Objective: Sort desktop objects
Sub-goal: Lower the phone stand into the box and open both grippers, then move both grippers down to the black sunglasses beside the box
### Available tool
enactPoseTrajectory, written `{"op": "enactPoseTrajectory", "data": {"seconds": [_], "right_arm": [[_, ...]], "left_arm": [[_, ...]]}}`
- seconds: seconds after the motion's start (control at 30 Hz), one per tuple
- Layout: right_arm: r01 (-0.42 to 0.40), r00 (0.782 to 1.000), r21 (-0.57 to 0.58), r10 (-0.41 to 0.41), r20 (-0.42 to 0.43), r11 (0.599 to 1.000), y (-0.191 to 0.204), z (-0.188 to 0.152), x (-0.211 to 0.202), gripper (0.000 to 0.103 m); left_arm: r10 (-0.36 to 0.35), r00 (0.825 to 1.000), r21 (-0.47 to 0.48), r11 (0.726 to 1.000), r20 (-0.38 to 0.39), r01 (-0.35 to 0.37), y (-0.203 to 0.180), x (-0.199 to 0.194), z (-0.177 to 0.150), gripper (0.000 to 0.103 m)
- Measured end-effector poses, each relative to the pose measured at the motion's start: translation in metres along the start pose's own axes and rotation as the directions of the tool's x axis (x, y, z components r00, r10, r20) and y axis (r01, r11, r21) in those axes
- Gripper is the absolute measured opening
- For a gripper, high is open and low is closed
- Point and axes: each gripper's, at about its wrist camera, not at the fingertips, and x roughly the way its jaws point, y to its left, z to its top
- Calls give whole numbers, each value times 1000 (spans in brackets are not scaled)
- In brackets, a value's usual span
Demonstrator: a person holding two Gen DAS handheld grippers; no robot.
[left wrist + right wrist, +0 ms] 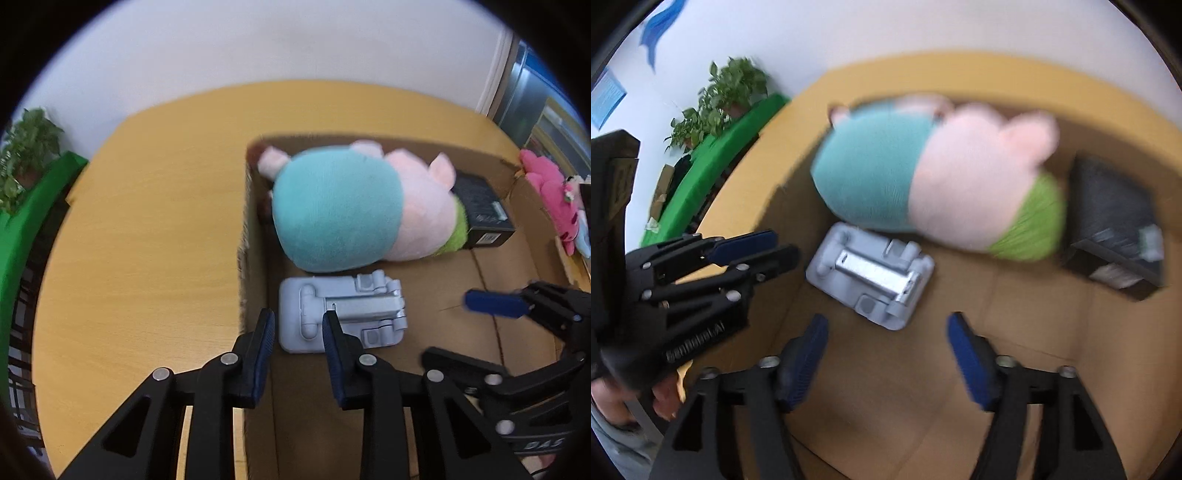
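Note:
A cardboard box (pixel 255 258) on the wooden desk holds a teal, pink and green plush pig (pixel 343 210), a grey folding phone stand (pixel 340 314) and a black carton (pixel 480 210). My left gripper (pixel 299 325) is open and empty, hovering over the box's left wall beside the stand. My right gripper (pixel 886 332) is open and empty above the box floor, just in front of the stand (pixel 871 280). The plush (pixel 934 184) and the black carton (pixel 1115 229) lie beyond it. The right gripper also shows in the left wrist view (pixel 495 321), and the left gripper in the right wrist view (pixel 764 247).
A pink plush toy (pixel 550 188) lies past the box's right flap. The wooden desk (pixel 147 240) stretches to the left of the box. A green bench (pixel 37 206) and potted plants (pixel 720 99) stand at the wall to the left.

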Motion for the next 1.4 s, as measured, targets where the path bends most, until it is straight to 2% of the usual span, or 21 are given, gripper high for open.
{"op": "enactPoseTrajectory", "data": {"seconds": [0.07,0.1,0.13,0.2,0.27,0.3,0.47,0.63,0.8,0.97,1.4], "right_arm": [[46,993,-15,-44,109,999,2,-15,-39,95],[64,986,-15,-60,155,998,2,-22,-54,103],[84,975,-16,-79,207,996,1,-31,-68,103],[142,954,-5,-136,268,990,3,-48,-87,103],[148,942,30,-150,300,989,0,-69,-103,103],[147,938,40,-153,310,988,0,-74,-108,103],[212,897,61,-219,384,975,4,-113,-144,103],[280,860,43,-271,432,959,10,-148,-177,103],[295,849,20,-272,453,955,15,-170,-197,103],[302,838,21,-275,472,953,13,-185,-209,103],[305,842,35,-287,458,952,0,-193,-209,103]], "left_arm": [[39,993,-1,999,116,-39,-3,-38,-8,34],[60,982,-7,998,181,-60,-6,-59,-15,46],[70,970,-14,998,233,-69,-11,-75,-20,63],[79,926,-35,997,370,-71,-28,-112,-35,83],[62,894,-25,998,444,-57,-46,-132,-47,83],[49,887,-8,999,460,-51,-58,-138,-51,83],[27,874,22,999,486,-43,-95,-162,-80,83],[31,848,13,999,528,-44,-117,-186,-106,83],[29,844,6,999,535,-39,-131,-195,-122,83],[26,856,10,999,516,-36,-140,-193,-130,83],[18,883,-13,1000,469,-14,-147,-177,-133,83]]}}
